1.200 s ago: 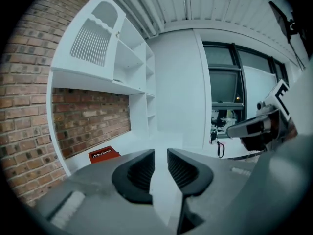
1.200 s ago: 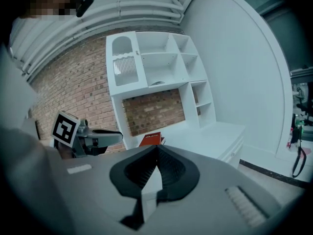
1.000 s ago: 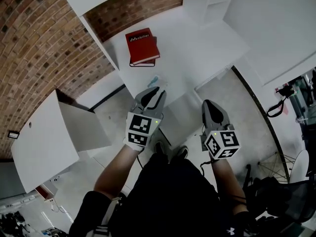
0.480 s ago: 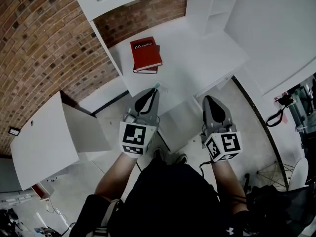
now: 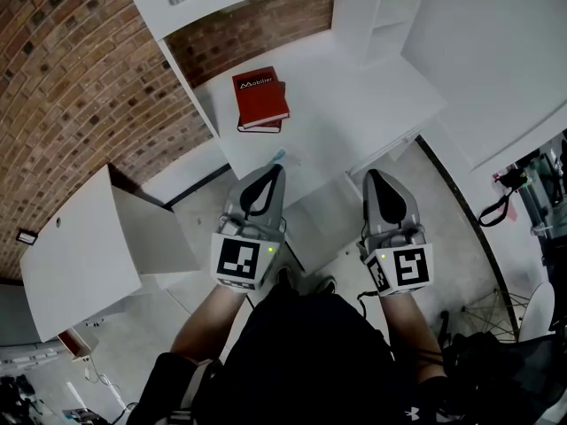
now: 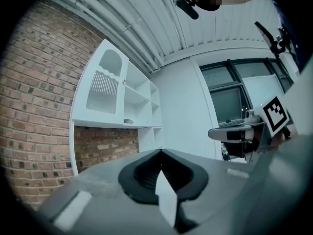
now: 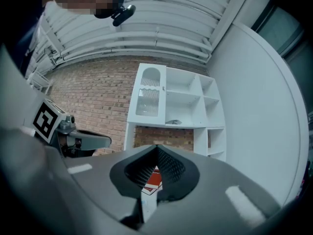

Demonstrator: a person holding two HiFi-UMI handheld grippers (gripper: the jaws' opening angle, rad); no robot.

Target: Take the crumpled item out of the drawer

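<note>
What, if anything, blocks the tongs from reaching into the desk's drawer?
No open drawer and no crumpled item shows in any view. The left tongs and right tongs, both shut, hang over the front edge of the white desk; its top, and perhaps a shut drawer front below, would cover the item.

Two stacked red hardcover books (image 5: 260, 97) are lying on the white worktop (image 5: 354, 104), toward its back left corner, one on top of the other. A small pale blue item (image 5: 275, 158) is sitting at the worktop's front edge, just beyond the left gripper (image 5: 273, 172). The right gripper (image 5: 374, 177) is hanging to its right, before that front edge. A white shelf unit (image 5: 376, 11) is standing at the back right corner.
</note>
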